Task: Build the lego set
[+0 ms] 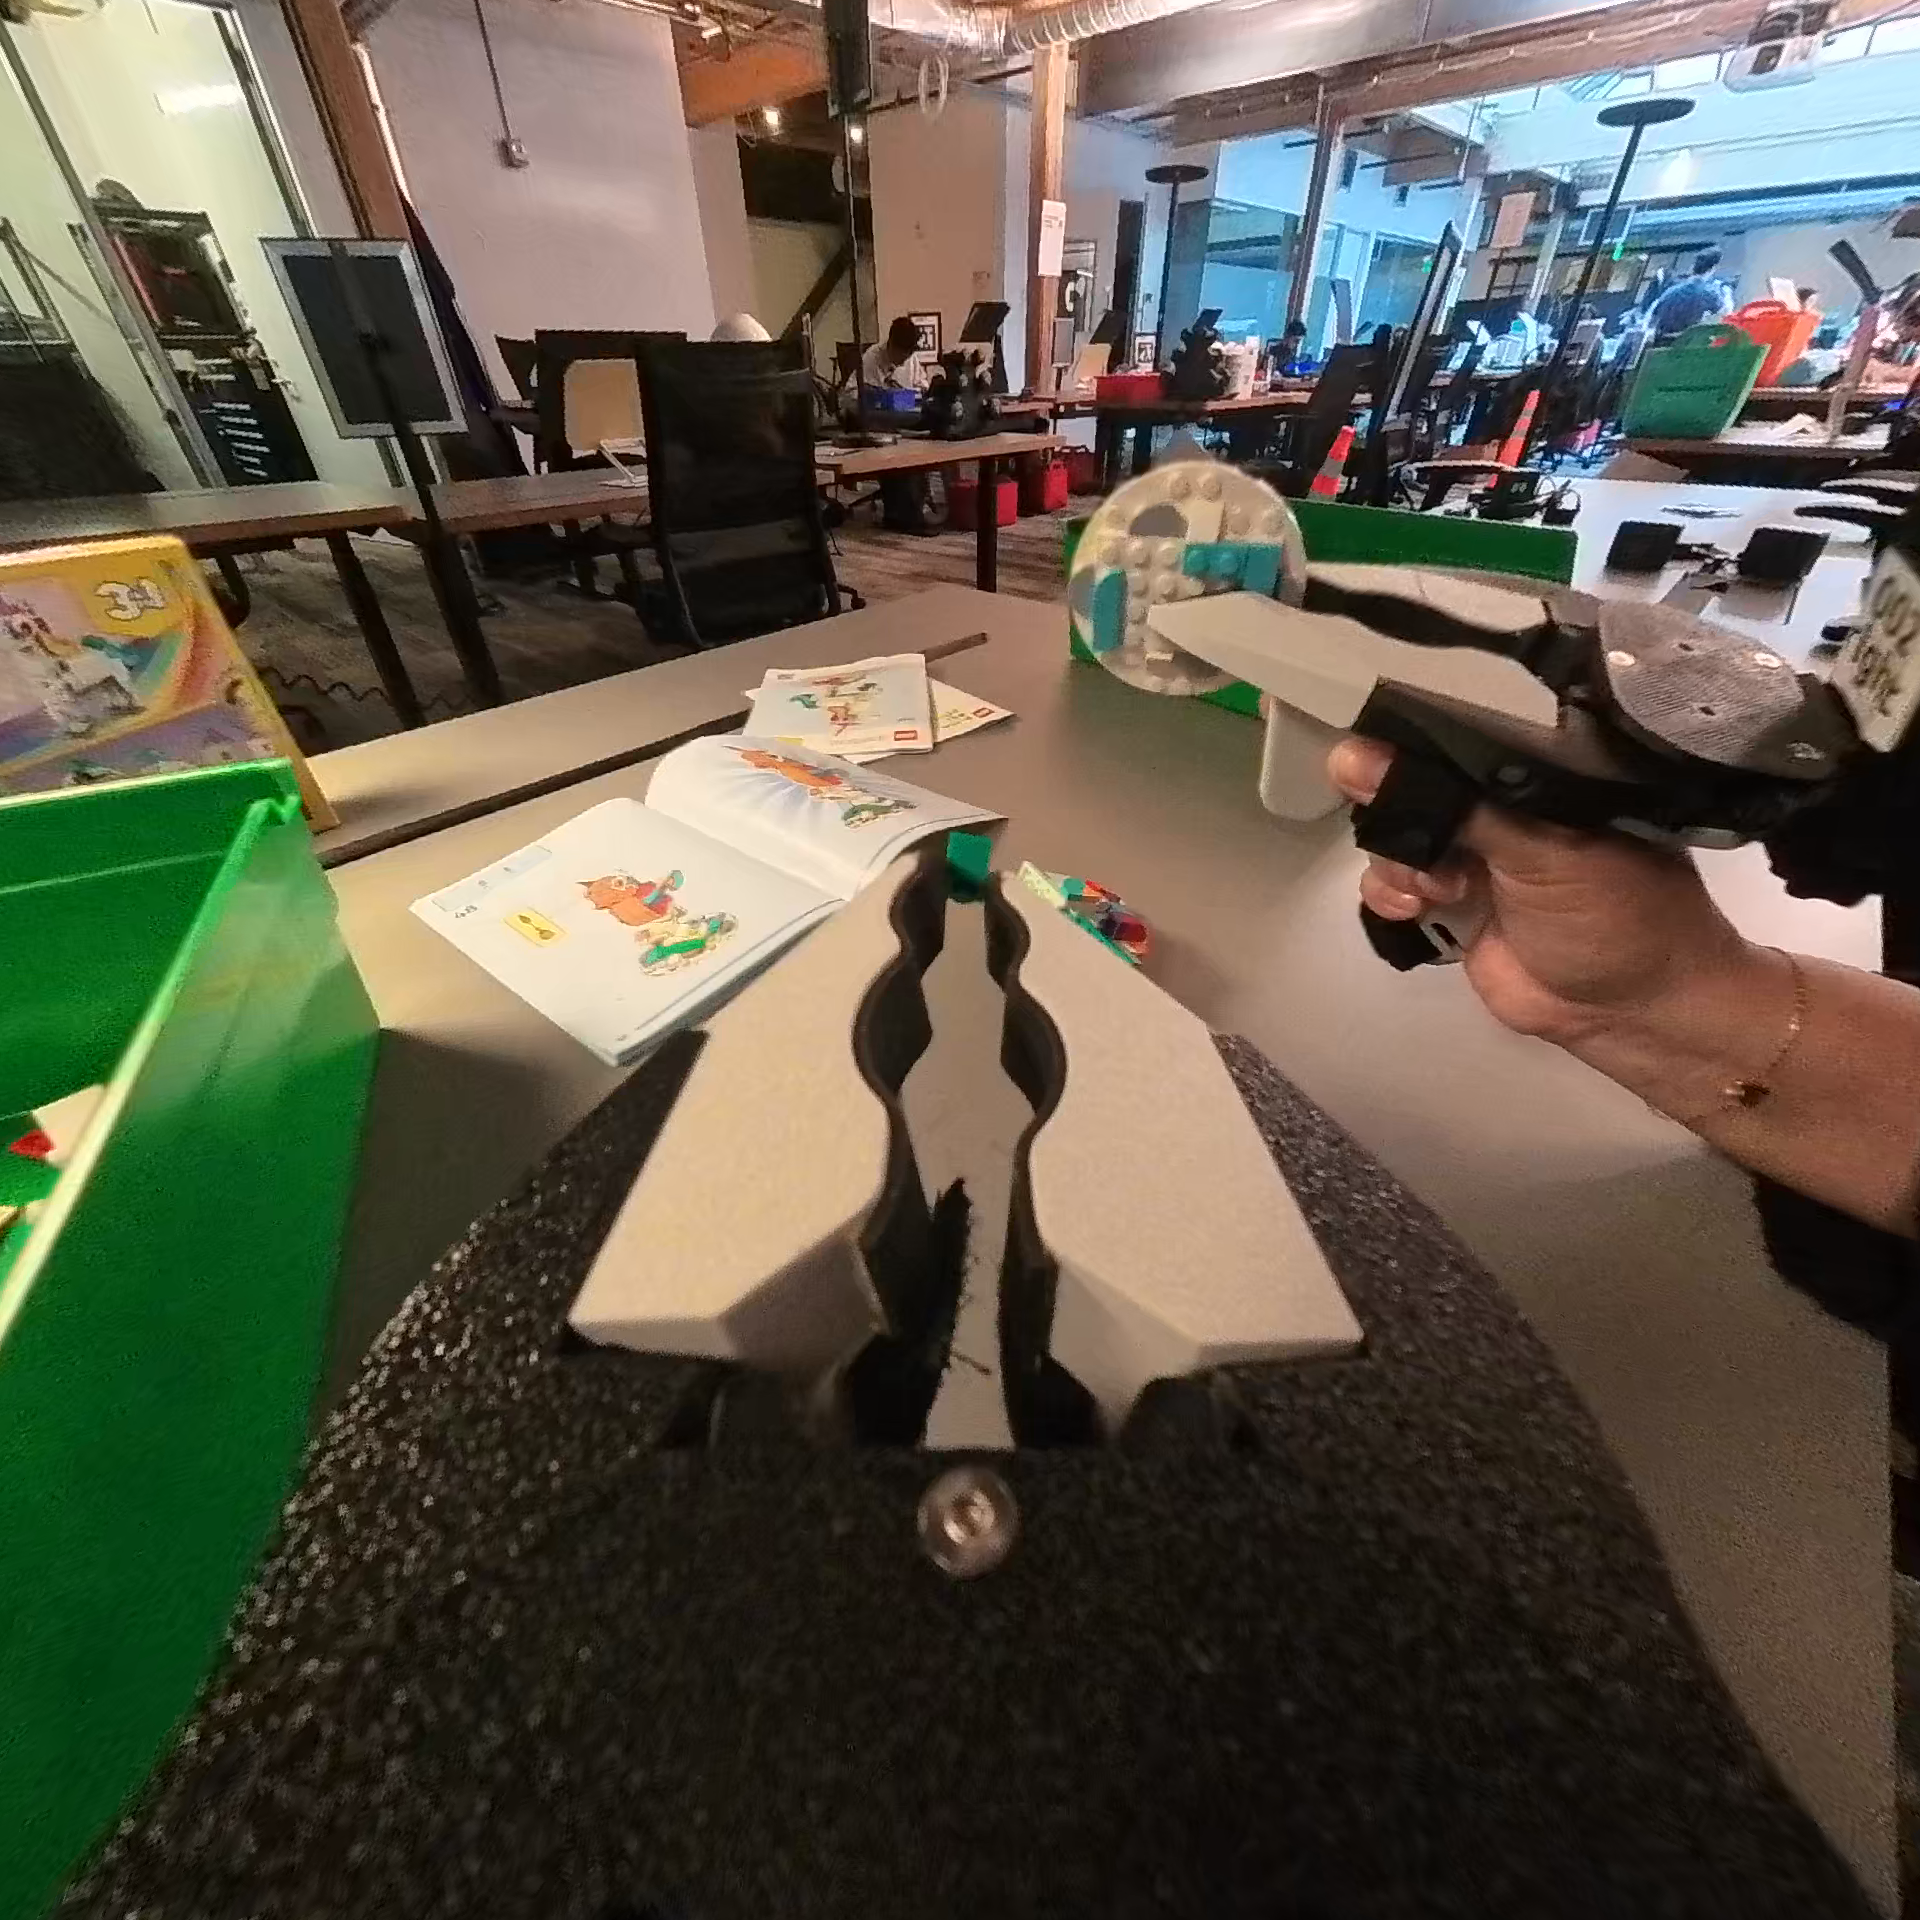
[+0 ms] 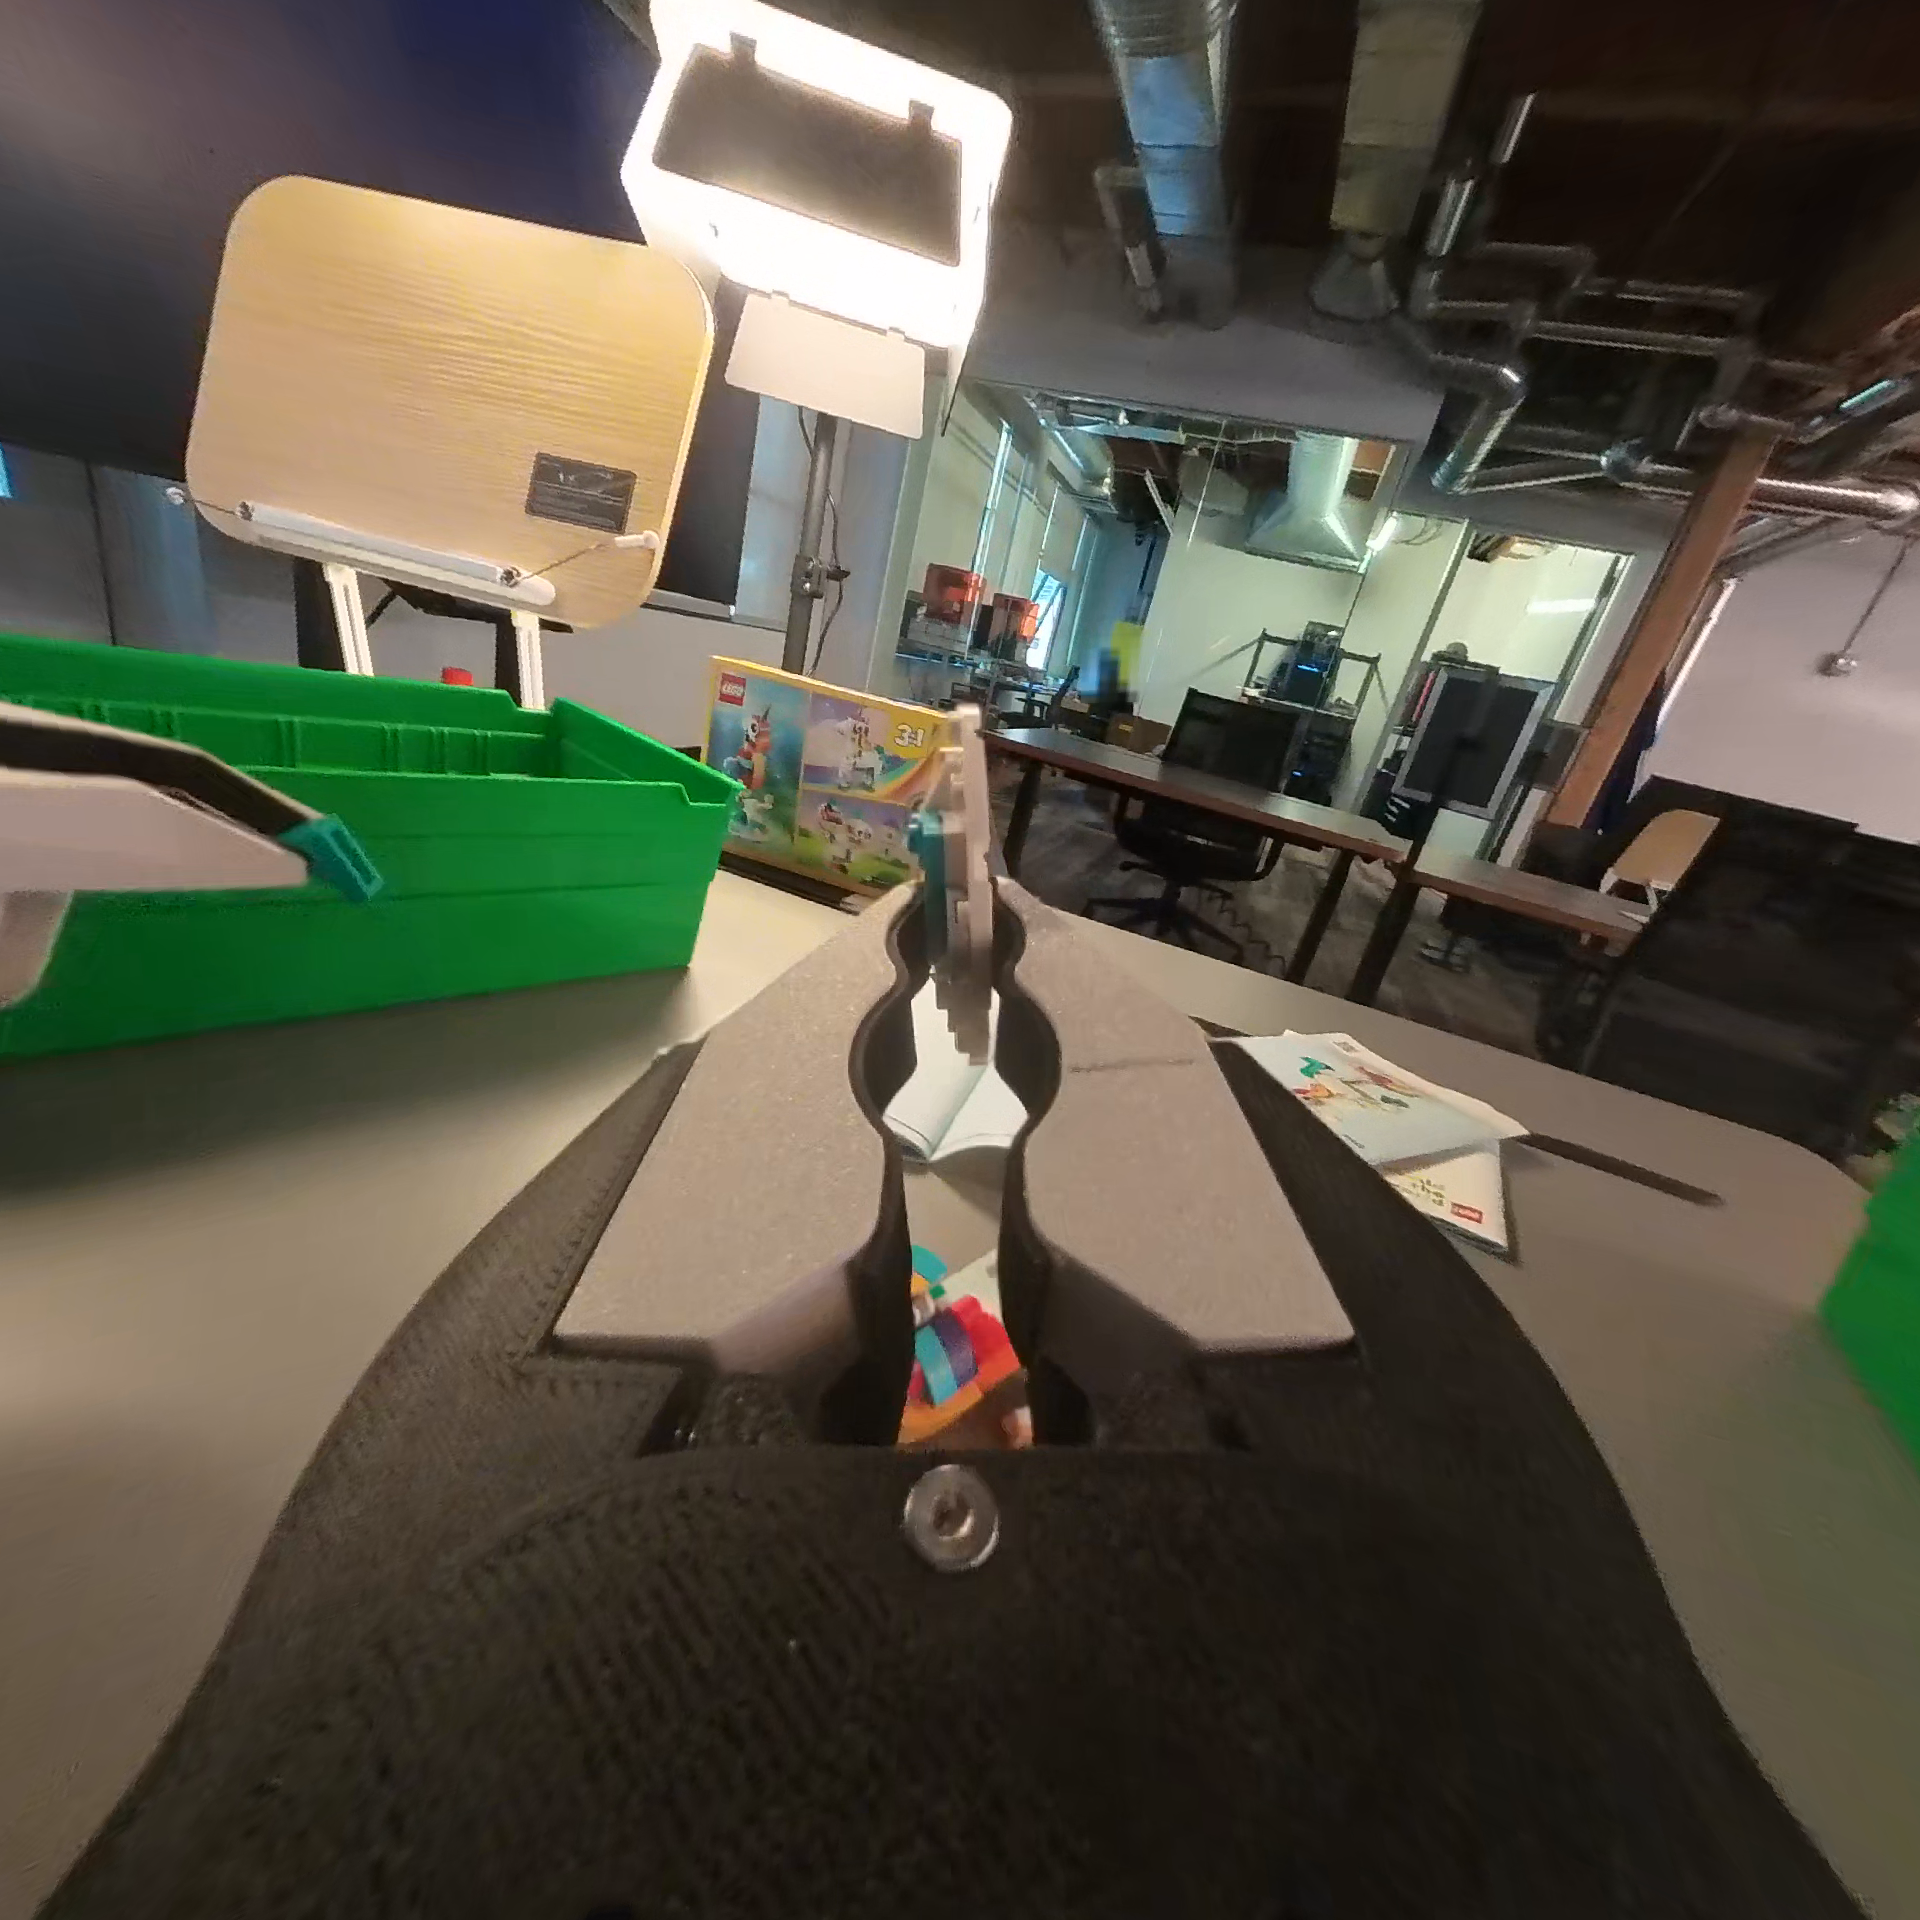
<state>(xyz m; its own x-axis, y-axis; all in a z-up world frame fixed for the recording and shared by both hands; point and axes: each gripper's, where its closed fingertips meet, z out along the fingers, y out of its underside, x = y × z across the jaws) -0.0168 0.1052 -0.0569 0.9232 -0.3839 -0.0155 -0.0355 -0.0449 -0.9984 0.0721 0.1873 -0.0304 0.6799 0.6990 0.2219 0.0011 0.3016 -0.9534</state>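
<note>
My left gripper [image 1: 968, 885] is shut on a small teal brick [image 1: 966, 857], which sticks out past the fingertips above the grey table [image 1: 1299, 1039]. The same brick shows in the right wrist view [image 2: 338, 854], at the tip of the left gripper's fingers at the left edge. My right gripper [image 2: 961, 920] is shut on a round light-grey studded plate [image 2: 971, 821], seen edge-on and held upright. In the left wrist view the plate [image 1: 1164, 520] faces me and carries teal, white and grey pieces. A hand [image 1: 1558, 914] holds the right gripper [image 1: 1169, 636] up at the right.
A green bin [image 1: 156, 1039] stands at the left, and also shows in the right wrist view [image 2: 416, 831]. An open booklet [image 1: 644, 883], more booklets [image 1: 852, 707] and a pile of coloured bricks [image 1: 1091, 914] lie on the table. A yellow toy box [image 2: 821, 790] stands behind. Another green bin [image 1: 1455, 540] is at the far right. My right fingertips sit around 12 cm from my left ones.
</note>
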